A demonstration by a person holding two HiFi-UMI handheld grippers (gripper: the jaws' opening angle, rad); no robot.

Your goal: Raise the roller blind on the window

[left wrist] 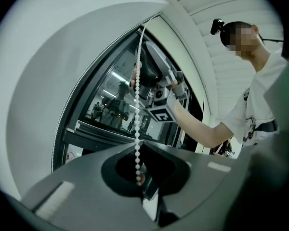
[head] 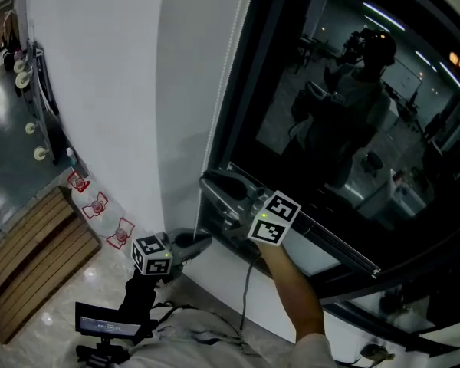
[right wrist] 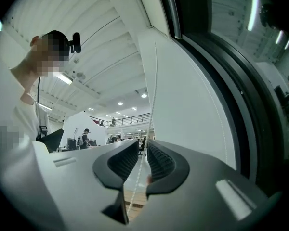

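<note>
Roller blind chain loose between right gripper fingers, unseen in head view

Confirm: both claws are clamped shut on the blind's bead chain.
Wrong for the right claw: the right gripper view shows it open, the bead chain running free through it. The left claw is clamped shut on it.

- I note the window: dark, reflective glass in a dark frame, uncovered wherever I can see it.
- The white bead chain hangs straight down beside its left frame edge.
</note>
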